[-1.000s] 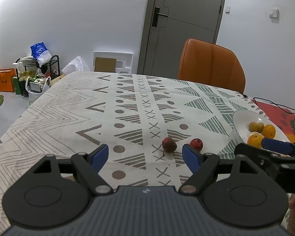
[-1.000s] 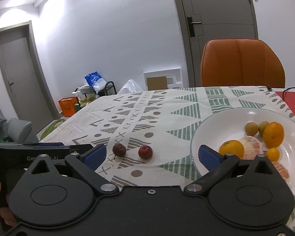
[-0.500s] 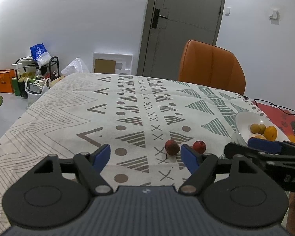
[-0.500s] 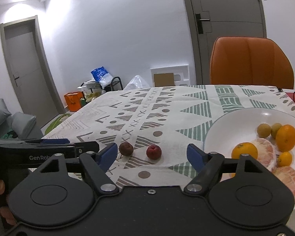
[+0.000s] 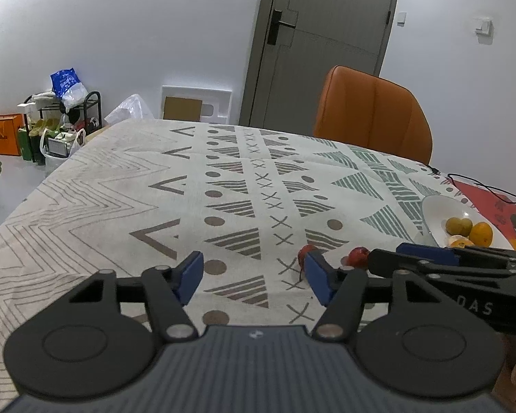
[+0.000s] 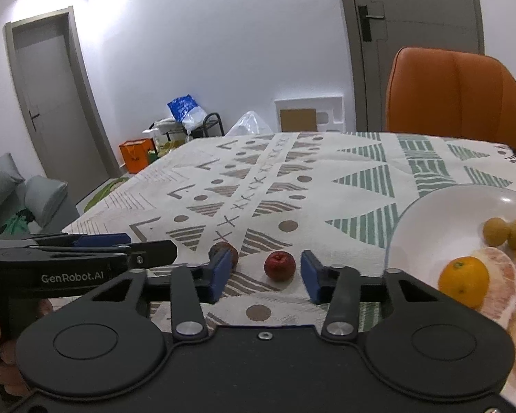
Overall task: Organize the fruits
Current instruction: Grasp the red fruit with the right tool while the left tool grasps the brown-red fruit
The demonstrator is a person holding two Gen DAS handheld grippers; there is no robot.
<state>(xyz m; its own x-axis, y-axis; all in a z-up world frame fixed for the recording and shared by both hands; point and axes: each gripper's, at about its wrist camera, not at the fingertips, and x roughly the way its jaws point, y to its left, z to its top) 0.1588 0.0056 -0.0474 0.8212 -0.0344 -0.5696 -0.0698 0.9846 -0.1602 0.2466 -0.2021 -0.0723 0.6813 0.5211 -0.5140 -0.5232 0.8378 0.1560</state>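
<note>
The small red fruit (image 6: 279,265) lies on the patterned tablecloth (image 6: 326,186) between the right gripper's (image 6: 265,277) jaws, which have just been closing but don't touch it yet; it looks light, round, smooth-skinned and liable to roll, best pinched across its middle. A darker, wrinkled fruit (image 5: 305,253) sits beside it, at the right finger of the left gripper (image 5: 254,277), whose half-spread jaws, also just closing, hold nothing; the glossy white bowl (image 6: 430,227) of oranges (image 6: 463,280) is near.

White walls (image 5: 154,27) enclose the room, with a grey door (image 5: 326,44) behind an orange chair (image 5: 371,113) pushed up to a table under a patterned cloth (image 5: 189,189). In the right wrist view a second grey door (image 6: 51,96) stands at the left, near grey sofa cushions (image 6: 44,199). A black rack (image 5: 68,110) with bags and an orange paper bag (image 5: 6,134) sit on the pale floor (image 5: 13,186) by the wall.
</note>
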